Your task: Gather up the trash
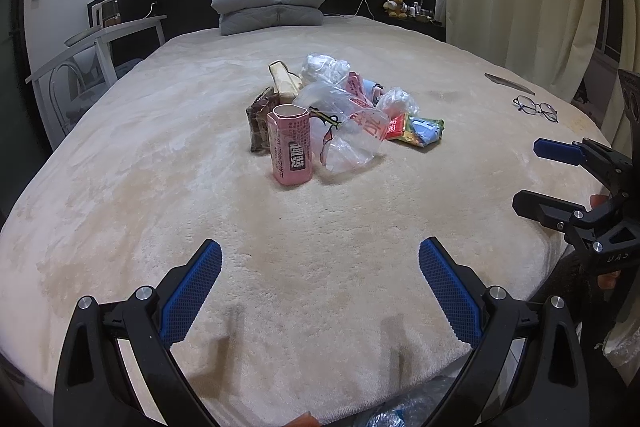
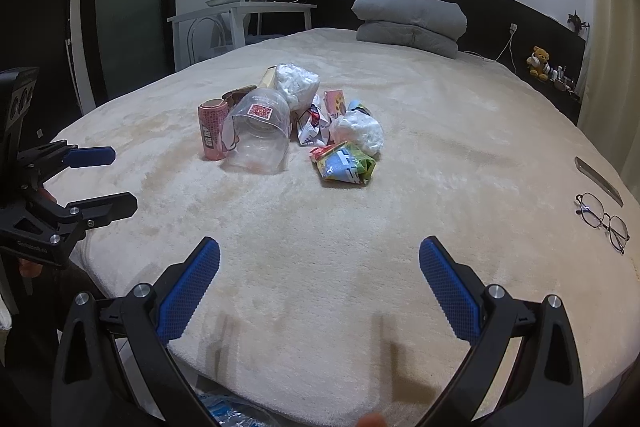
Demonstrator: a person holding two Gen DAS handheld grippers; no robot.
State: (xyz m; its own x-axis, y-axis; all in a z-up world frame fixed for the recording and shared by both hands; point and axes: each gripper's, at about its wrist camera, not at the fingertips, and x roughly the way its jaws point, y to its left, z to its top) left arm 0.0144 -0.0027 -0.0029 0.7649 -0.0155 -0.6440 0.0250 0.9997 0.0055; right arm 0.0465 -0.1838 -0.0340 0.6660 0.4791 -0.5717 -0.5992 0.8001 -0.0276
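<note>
A wide bed under a cream plush cover fills both views, with folded grey bedding at the headboard and a white desk off to one side. In the middle of the bed, well apart from either tool, sits the trash pile. Largest in it is a clear plastic container lying on its side with its mouth toward the foot of the bed; it looks light, stiff and slick, so its rim is probably the surest place to pinch. Just beside it stands an open pink carton, likely empty and easily crushed, best taken across its flat sides near the top. Behind and around these lie crumpled clear bags, a green and blue snack wrapper and a brown packet, all soft, nearly weightless and prone to slipping, so gathering a bunched fold should hold better than a loose edge. A pair of glasses rests near the bed's far edge, fragile and not trash. The left tongs and right tongs both hover over the foot of the bed, spread wide and holding nothing.
</note>
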